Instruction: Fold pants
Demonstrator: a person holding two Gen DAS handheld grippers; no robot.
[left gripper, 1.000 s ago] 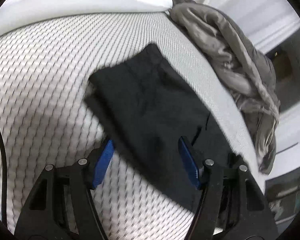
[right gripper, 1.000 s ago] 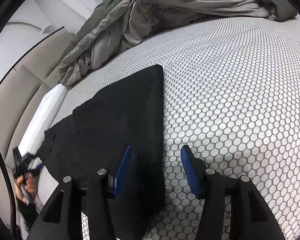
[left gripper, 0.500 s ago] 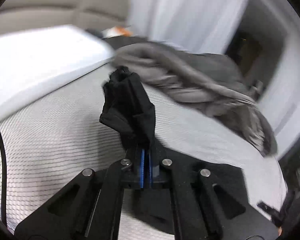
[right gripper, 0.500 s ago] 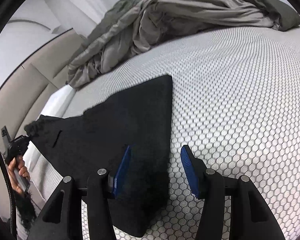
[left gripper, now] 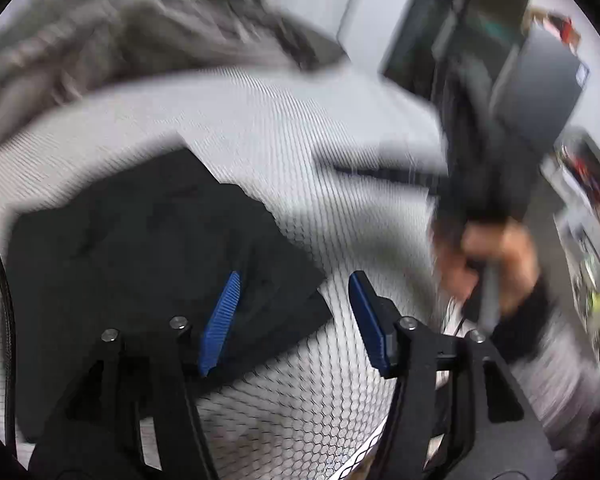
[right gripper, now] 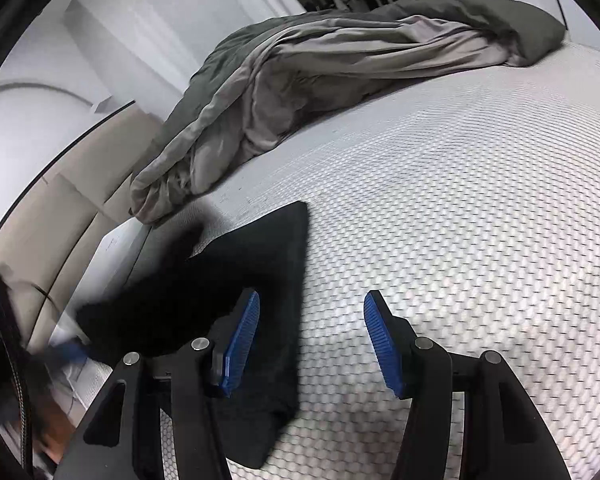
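The black pants (left gripper: 140,256) lie folded flat on the white honeycomb-patterned mattress (left gripper: 300,152). My left gripper (left gripper: 294,320) is open and empty, its left finger over the pants' near corner. In the right wrist view the pants (right gripper: 252,276) lie left of centre, their far left part blurred. My right gripper (right gripper: 310,344) is open and empty, its left finger over the pants' right edge. The left wrist view is motion-blurred; the person's hand holding the right gripper (left gripper: 488,256) shows at its right.
A crumpled grey duvet (right gripper: 340,80) lies along the far side of the mattress; it also shows in the left wrist view (left gripper: 120,40). A white pillow (right gripper: 112,256) and beige headboard (right gripper: 60,208) are at left. Dark furniture (left gripper: 540,80) stands beyond the bed.
My left gripper held a bunched part of the pants half a second ago; it has swung across, let go and opened. The pants now lie folded over. My right gripper stayed open.
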